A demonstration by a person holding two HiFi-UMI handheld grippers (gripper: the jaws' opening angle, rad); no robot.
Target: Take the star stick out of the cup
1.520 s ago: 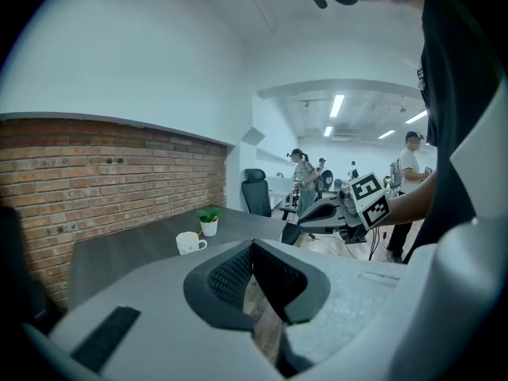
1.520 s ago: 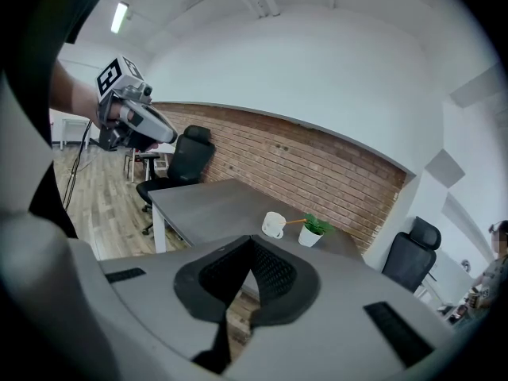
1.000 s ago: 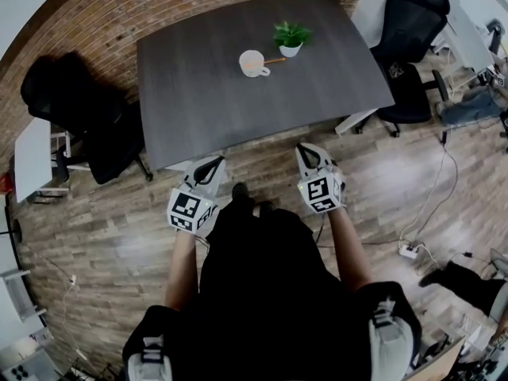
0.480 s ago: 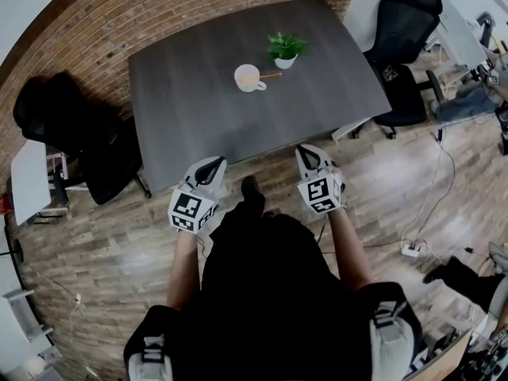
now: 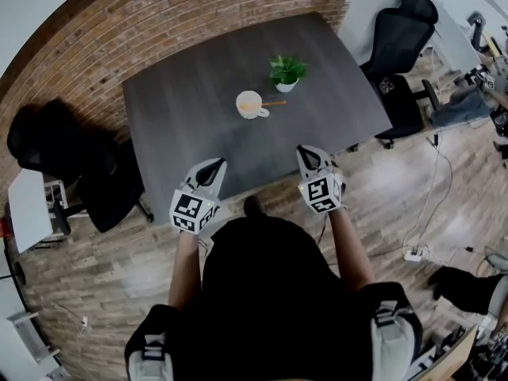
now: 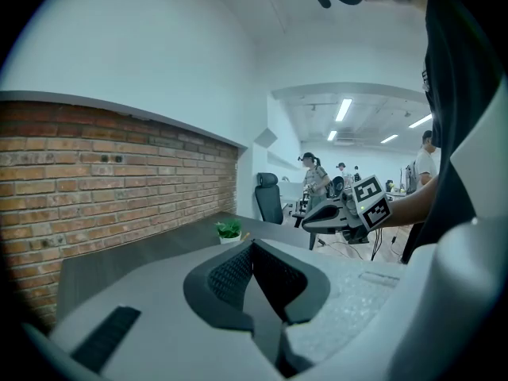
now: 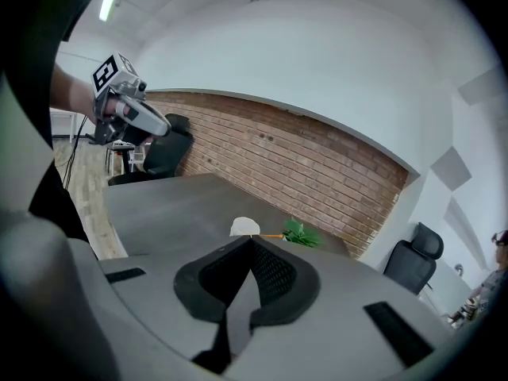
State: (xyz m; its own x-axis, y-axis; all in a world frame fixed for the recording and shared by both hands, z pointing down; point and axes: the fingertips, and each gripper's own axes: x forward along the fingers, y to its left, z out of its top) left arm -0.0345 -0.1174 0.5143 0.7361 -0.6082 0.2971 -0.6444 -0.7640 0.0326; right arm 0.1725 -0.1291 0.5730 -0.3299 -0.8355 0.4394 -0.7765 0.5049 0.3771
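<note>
A dark grey, matt, rectangular surface [image 5: 190, 109] is seen against a rough red brick wall [image 5: 159, 6], with wood-plank floor [image 5: 119, 268] below. On its far half a rounded white cup [image 5: 251, 104] is set, and the thin orange star stick [image 5: 274, 103] is propped in it, pointing toward a small leafy potted plant [image 5: 286, 70]. The left claw [image 5: 211, 167] and right claw [image 5: 310, 153] are held over the near edge, both closed tight and empty.

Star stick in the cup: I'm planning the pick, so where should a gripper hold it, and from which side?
Grip the star stick by its orange shaft, where it juts past the rim of the cup on the person's right. That part leans out bare, so the right gripper probably fits best from above, jaws across the shaft.
</note>
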